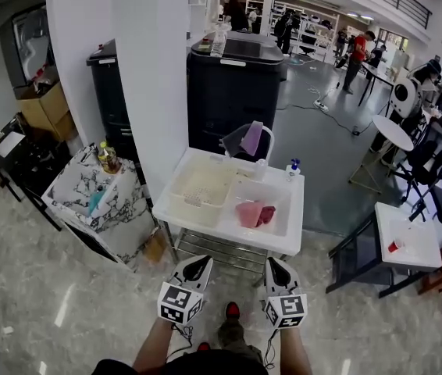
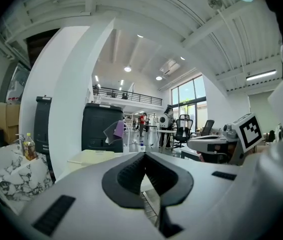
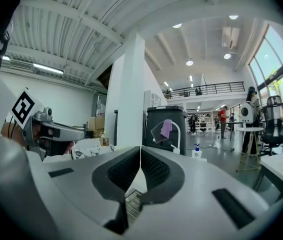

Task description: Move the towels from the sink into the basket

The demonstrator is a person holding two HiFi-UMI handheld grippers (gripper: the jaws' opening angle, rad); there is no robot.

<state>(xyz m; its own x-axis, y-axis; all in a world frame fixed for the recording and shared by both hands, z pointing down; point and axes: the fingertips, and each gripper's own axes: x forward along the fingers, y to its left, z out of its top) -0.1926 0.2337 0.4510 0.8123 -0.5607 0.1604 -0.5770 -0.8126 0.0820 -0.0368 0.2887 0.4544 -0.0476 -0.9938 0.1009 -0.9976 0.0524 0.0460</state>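
A person stands in front of a white sink (image 1: pixel 229 231) in a large open workshop, seen from above by the head view. Two towels (image 1: pixel 254 213), one pink and one darker red, lie crumpled together in the sink's right-hand basin. A cream basket (image 1: pixel 197 201) with a perforated bottom sits in the left half of the sink, just beside the towels and apart from them. The left hand-held gripper (image 1: pixel 197 267) and the right hand-held gripper (image 1: pixel 276 267) are held side by side in front of the sink, below its near edge, both pointing toward it. Neither touches the sink or the towels. In the left gripper view the jaws of the left hand-held gripper (image 2: pixel 144 156) are pressed together with nothing between them. In the right gripper view the right hand-held gripper (image 3: pixel 140 149) is likewise closed tight and empty. A purple and grey cloth (image 1: pixel 251 138) hangs over the white tap at the back of the sink. A small soap bottle (image 1: pixel 294 167) stands at the sink's back right corner. A black cabinet (image 1: pixel 233 84) stands behind the sink. A white pillar (image 1: pixel 143 69) rises at the sink's left. Left of the sink, a marble-patterned tabletop (image 1: pixel 119 201) carries a bottle (image 1: pixel 108 158).
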